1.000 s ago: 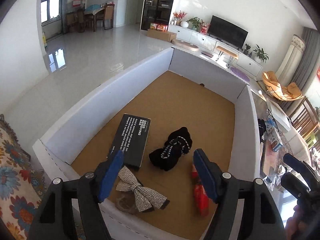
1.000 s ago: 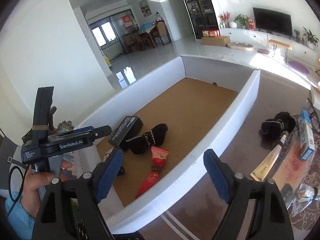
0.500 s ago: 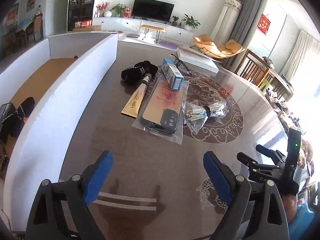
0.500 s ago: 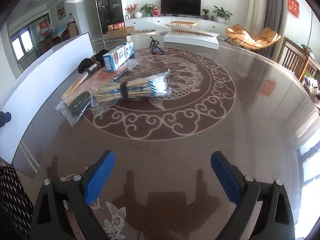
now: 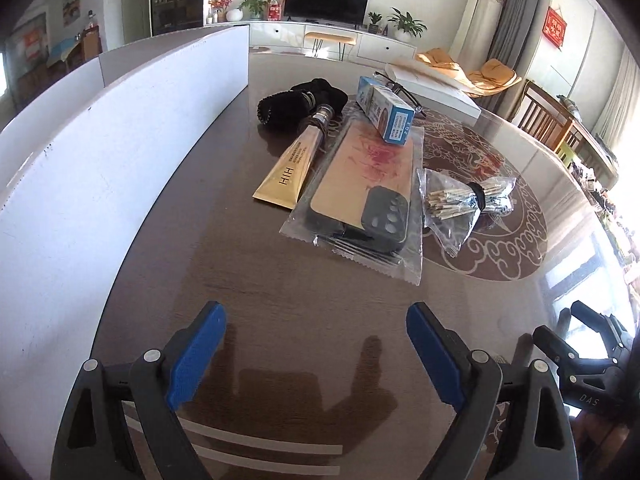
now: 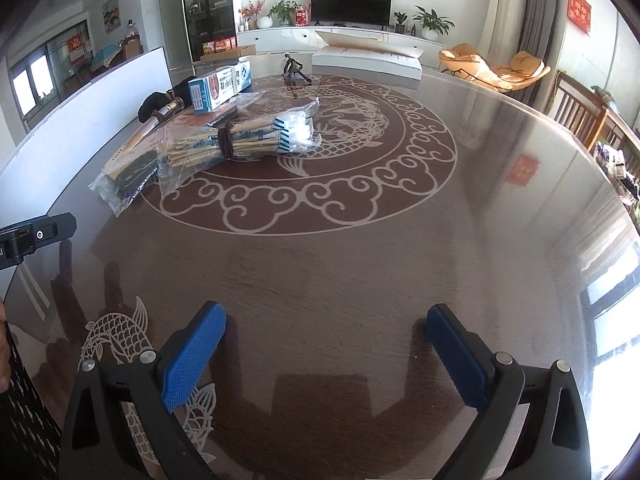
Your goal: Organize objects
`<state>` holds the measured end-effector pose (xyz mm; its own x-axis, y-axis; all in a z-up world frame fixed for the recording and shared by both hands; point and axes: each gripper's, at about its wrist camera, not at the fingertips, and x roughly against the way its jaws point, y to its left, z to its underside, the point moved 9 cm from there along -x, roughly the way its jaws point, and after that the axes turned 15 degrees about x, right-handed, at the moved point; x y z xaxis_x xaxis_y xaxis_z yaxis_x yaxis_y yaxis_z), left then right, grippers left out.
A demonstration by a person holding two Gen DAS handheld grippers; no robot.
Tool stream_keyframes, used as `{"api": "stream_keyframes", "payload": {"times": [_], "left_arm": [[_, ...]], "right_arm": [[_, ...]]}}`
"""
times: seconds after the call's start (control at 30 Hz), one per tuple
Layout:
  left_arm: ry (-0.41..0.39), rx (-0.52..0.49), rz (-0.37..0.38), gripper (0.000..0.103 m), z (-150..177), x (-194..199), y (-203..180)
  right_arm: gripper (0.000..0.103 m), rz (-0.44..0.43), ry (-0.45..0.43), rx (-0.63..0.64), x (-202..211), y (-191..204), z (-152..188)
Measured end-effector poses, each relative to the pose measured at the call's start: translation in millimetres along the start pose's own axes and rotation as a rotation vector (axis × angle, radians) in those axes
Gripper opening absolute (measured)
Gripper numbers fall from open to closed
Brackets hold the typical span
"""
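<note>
Loose items lie on the dark round table (image 5: 224, 264): a gold tube (image 5: 294, 164), a black fuzzy item (image 5: 296, 100), a bagged phone case (image 5: 366, 196), a blue-white box (image 5: 386, 110) and a bagged bundle of sticks (image 5: 464, 200). The bundle (image 6: 240, 140) and the box (image 6: 220, 86) also show in the right wrist view. My left gripper (image 5: 316, 344) is open and empty, above the table short of the phone case. My right gripper (image 6: 326, 348) is open and empty over bare table.
A white-walled cardboard box (image 5: 92, 152) stands along the table's left side; its wall also shows in the right wrist view (image 6: 80, 112). A flat white box (image 6: 368, 56) and glasses (image 6: 294, 68) lie at the far edge. The other gripper's body (image 5: 592, 364) is at right.
Both grippers swung away from the cardboard box's inside to face the table. Since half a second ago the left gripper has closed in slightly on the pile of items.
</note>
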<state>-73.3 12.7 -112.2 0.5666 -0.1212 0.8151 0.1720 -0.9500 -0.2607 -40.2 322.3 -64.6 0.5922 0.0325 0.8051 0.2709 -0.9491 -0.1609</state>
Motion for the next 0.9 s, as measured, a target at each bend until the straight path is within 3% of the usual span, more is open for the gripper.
{"api": "stream_keyframes", "payload": {"times": [0.13, 0.37, 0.43, 0.67, 0.9], "left_arm": [[0.036, -0.026, -0.040, 0.092, 7.1, -10.2, -1.5], [0.031, -0.092, -0.107, 0.095, 13.2, -13.8, -6.8], [0.042, -0.089, -0.110, 0.103, 14.6, -15.5, -5.9], [0.046, -0.078, -0.115, 0.103, 14.1, -14.3, -1.9], [0.024, 0.065, -0.157, 0.103, 2.6, -8.8, 30.0]], "right_arm": [[0.103, 0.006, 0.004, -0.001, -0.4, -0.4, 0.7], [0.103, 0.006, 0.004, 0.000, -0.5, -0.5, 0.7], [0.103, 0.006, 0.004, -0.001, -0.6, -0.6, 0.6], [0.103, 0.006, 0.003, 0.000, -0.7, -0.6, 0.6], [0.103, 0.006, 0.003, 0.000, -0.8, -0.5, 0.6]]}}
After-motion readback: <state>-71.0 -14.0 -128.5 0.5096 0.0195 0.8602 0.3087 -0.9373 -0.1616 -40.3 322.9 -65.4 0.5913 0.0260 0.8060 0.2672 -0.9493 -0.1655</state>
